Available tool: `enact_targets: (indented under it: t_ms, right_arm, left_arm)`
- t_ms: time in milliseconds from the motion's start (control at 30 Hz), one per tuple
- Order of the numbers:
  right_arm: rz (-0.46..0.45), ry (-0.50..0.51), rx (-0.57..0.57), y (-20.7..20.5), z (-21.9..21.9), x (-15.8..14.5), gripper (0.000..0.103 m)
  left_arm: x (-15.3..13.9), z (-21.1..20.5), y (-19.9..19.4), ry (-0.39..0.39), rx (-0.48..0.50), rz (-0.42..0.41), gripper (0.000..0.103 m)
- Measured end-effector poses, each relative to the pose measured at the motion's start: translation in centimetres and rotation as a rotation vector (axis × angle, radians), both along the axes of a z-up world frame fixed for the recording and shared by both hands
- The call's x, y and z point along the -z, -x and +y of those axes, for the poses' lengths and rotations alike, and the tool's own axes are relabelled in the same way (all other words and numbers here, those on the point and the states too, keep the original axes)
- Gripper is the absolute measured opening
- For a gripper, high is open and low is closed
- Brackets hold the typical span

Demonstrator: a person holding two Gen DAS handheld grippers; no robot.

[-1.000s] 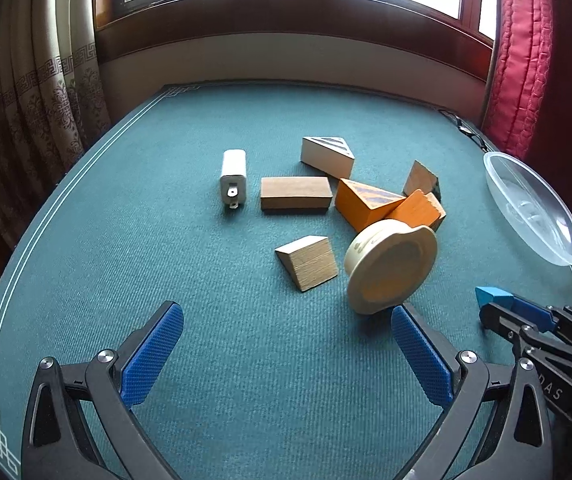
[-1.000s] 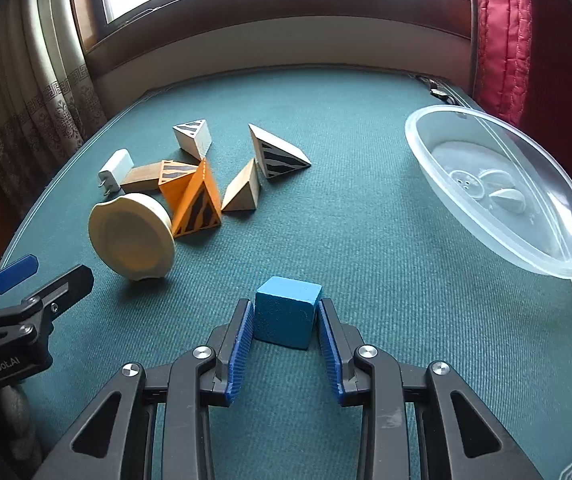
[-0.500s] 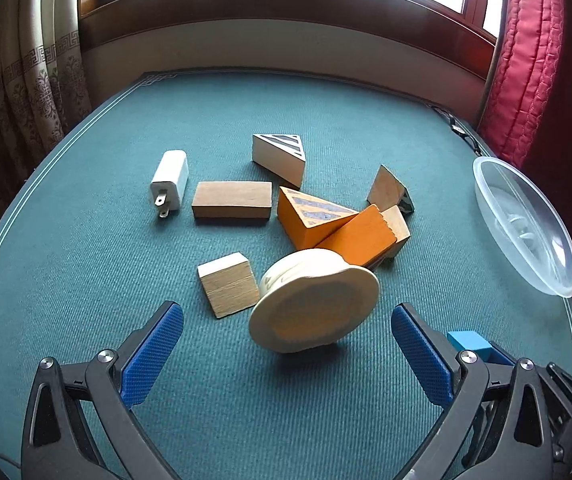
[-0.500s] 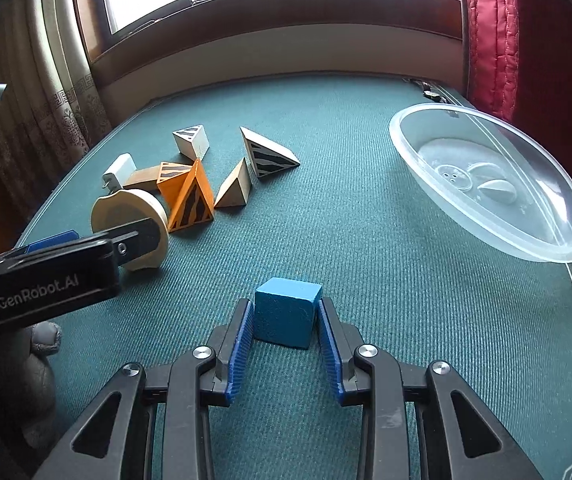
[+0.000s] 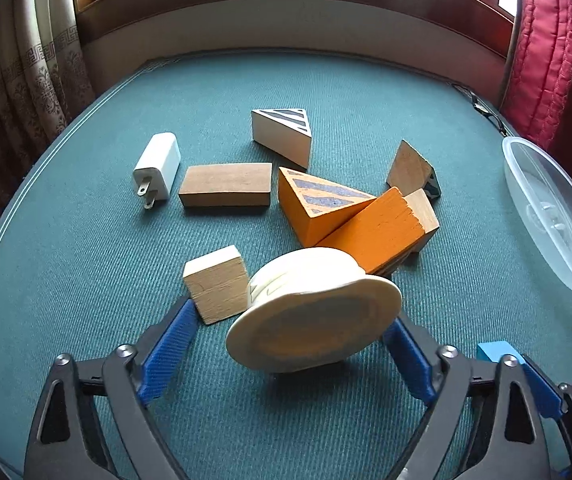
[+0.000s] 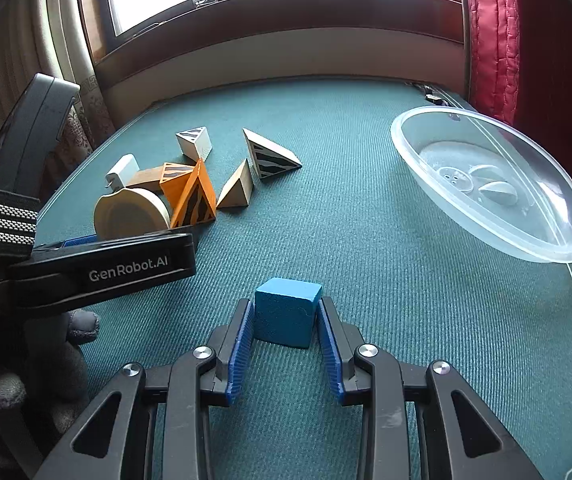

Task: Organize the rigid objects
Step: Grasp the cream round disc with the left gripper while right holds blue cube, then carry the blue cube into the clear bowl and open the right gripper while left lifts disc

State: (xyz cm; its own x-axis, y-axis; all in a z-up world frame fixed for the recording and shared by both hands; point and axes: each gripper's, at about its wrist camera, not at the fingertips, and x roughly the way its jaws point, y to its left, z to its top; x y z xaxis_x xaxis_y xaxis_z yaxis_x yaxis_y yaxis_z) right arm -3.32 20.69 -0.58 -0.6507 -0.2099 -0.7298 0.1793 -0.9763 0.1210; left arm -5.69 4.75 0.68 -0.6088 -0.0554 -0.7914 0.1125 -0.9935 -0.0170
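Note:
My right gripper (image 6: 286, 322) is shut on a blue cube (image 6: 286, 316), held just above the green tabletop; the cube also shows at the right edge of the left wrist view (image 5: 494, 350). My left gripper (image 5: 290, 336) is open, its two fingers standing on either side of a cream round lidded tub (image 5: 314, 320) that lies tilted on its side. The tub also shows in the right wrist view (image 6: 129, 212). A pale wooden block (image 5: 215, 282) lies against the tub's left side. Two orange striped wedges (image 5: 318, 204) lean behind it.
A clear plastic bowl (image 6: 490, 192) sits at the table's right edge and also shows in the left wrist view (image 5: 554, 216). A white charger plug (image 5: 157, 168), a brown wooden block (image 5: 225, 184), a white striped wedge (image 5: 281, 136) and a brown wedge (image 5: 410, 168) lie further back.
My left gripper has moved forward and right, so the cream tub now sits between its open fingers. The right gripper has kept hold of the blue cube and barely moved.

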Motion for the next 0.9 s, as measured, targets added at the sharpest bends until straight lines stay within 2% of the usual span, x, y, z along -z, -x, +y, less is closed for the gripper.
enact_targets:
  t_ms: [33,100,900]
  right_arm:
    - [0.000,0.000,0.000,0.0,0.0,0.0,0.035]
    - [0.000,0.000,0.000,0.0,0.0,0.0,0.035]
    - [0.008,0.052,0.026,-0.1,0.5,-0.8,0.034]
  left_arm:
    - [0.0,0.0,-0.1,0.003,0.006,0.006,0.080]
    - [-0.2,0.1,-0.3,0.001,0.016,0.016,0.065]
    - [-1.9,-0.2,-2.6,0.012,0.055,0.062,0.065]
